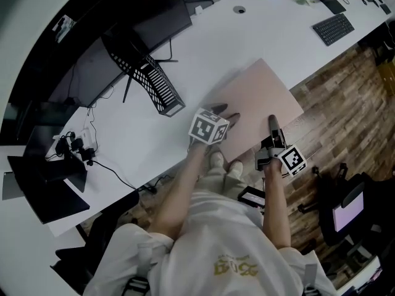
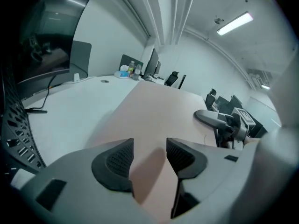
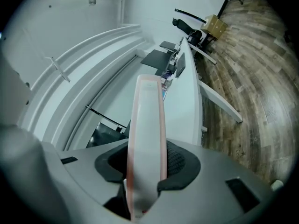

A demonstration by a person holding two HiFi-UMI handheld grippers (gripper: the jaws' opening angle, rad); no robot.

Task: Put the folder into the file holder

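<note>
White desk bears the pink folder lying flat, file holder well apart to folder's left, so lift goes leftward; right gripper is clamped on folder's overhanging near edge, left gripper over folder, jaws apart.

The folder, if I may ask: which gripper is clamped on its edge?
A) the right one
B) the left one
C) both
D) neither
A: in the right gripper view the folder sits edge-on, pinched between the pads of the right gripper, while the left gripper is open over the folder's flat face.
</note>
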